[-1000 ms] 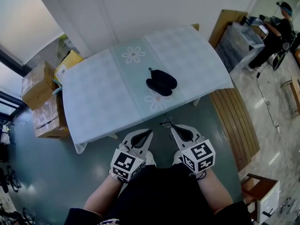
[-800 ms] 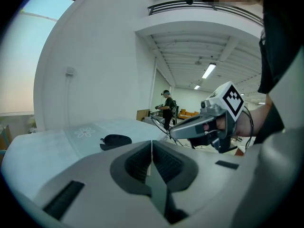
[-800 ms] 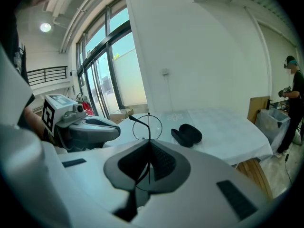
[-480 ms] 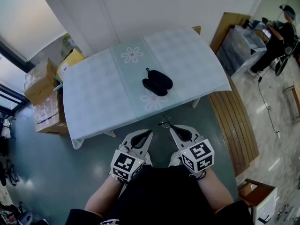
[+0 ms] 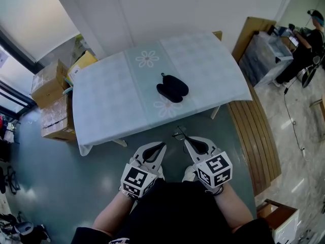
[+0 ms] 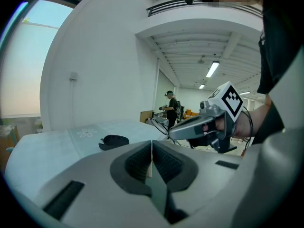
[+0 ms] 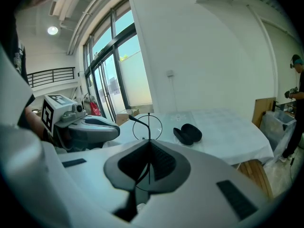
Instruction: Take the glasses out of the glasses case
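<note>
Because the thin black wire-rimmed glasses (image 7: 147, 126), clamped in the right gripper (image 7: 148, 145) well apart from the open black oval case (image 5: 172, 90) on the desk (image 5: 111, 105), look light and bendable, hold the frame, not the lens; the left gripper (image 6: 152, 148) is closed, empty.

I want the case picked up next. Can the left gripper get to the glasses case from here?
Probably not without stepping forward: the left gripper is held near the body, short of the table's edge, and the glasses case lies mid-table. Nothing blocks the path.
</note>
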The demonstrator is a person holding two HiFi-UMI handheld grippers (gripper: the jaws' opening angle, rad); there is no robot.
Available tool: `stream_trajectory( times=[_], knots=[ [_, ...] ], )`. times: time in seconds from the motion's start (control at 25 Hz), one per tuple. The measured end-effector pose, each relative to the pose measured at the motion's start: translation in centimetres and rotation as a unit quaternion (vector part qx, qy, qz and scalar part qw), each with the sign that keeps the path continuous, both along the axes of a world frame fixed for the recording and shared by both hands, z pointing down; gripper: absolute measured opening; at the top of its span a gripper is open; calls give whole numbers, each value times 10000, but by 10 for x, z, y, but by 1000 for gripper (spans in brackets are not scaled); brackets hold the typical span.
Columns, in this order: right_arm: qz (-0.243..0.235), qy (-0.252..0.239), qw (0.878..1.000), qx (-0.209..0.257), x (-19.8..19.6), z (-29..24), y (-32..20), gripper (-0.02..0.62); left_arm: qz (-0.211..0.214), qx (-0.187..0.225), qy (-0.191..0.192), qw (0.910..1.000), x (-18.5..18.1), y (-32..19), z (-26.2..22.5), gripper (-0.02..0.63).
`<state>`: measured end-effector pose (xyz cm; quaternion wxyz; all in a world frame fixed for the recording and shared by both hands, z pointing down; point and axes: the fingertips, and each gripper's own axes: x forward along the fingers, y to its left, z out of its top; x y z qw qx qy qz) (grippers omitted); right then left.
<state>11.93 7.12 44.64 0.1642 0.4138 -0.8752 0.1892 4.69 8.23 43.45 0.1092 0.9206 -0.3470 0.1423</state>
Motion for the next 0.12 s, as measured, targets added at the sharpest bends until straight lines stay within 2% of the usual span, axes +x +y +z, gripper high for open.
stream_trajectory(
  times=[0.12],
  knots=[
    [-24, -12, 10000, 8, 1, -1, 3, 25, -24, 3, -5, 10000, 1, 4, -1, 31]
  ],
)
